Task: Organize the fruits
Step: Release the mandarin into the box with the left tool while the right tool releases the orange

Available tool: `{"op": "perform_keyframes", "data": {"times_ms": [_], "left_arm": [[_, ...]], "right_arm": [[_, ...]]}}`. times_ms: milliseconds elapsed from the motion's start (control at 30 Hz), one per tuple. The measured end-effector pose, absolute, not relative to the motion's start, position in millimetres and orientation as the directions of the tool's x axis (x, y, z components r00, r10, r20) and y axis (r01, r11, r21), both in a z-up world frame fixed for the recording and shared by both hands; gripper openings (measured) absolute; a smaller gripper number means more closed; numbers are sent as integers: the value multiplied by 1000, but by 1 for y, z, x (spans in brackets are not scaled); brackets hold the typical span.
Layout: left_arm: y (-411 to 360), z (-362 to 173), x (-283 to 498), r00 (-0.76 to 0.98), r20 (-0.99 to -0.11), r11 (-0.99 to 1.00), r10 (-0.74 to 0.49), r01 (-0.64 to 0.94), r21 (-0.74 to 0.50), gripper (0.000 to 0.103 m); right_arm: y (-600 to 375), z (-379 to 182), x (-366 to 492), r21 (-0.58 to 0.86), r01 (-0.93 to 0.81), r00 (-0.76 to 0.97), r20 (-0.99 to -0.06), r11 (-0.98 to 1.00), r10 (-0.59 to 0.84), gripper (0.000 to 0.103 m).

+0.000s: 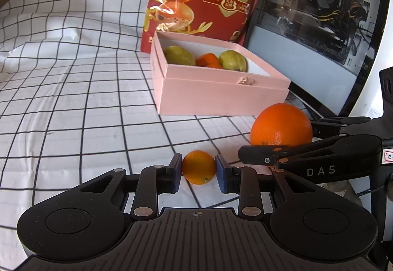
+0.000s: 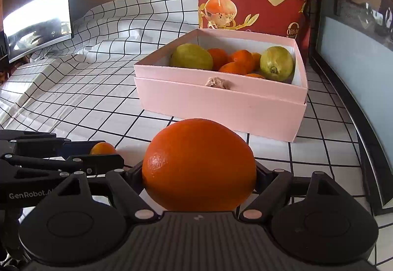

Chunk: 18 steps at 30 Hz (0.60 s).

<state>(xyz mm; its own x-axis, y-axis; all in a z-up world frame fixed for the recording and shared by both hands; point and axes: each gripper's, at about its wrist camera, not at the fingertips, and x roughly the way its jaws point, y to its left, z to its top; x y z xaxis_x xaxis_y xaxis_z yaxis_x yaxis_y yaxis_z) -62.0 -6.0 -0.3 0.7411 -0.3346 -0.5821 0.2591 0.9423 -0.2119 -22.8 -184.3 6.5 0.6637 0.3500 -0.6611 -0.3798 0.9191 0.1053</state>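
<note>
Checked bench cloth [image 1: 73, 99] lies wrinkled; left claw [image 1: 199, 170] clamps small orange [image 1: 198, 170]; right claw [image 2: 199, 172] apparently grips large orange [image 2: 199, 165]; either may slip short of pink box [image 2: 221, 101].

Small orange [image 1: 199, 170] sits low on the checked cloth, large glossy orange [image 2: 199, 165] just right of it, stem end facing left, both in front of the open pink box [image 2: 221, 101] that holds two green-yellow fruits [image 2: 192, 57] and several small oranges [image 2: 239, 61].
</note>
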Motion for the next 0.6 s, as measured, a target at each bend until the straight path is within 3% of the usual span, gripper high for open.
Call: {"op": "perform_keyframes", "data": {"times_ms": [133, 333, 467, 600], "left_arm": [[-3, 20, -53, 764, -535, 933, -360, 291, -212, 34], [16, 85, 4, 795, -380, 874, -472, 366, -321, 34], [12, 98, 80, 776, -399, 859, -488, 347, -376, 34], [1, 83, 144, 742, -491, 880, -456, 293, -373, 34]], "right_arm": [[-185, 14, -25, 101, -385, 677, -645, 917, 355, 82], [-196, 65, -18, 150, -381, 732, -554, 912, 397, 82], [-192, 83, 20, 126, -338, 766, -538, 933, 351, 82], [-188, 76, 66, 145, -327, 776, -523, 934, 352, 82]]}}
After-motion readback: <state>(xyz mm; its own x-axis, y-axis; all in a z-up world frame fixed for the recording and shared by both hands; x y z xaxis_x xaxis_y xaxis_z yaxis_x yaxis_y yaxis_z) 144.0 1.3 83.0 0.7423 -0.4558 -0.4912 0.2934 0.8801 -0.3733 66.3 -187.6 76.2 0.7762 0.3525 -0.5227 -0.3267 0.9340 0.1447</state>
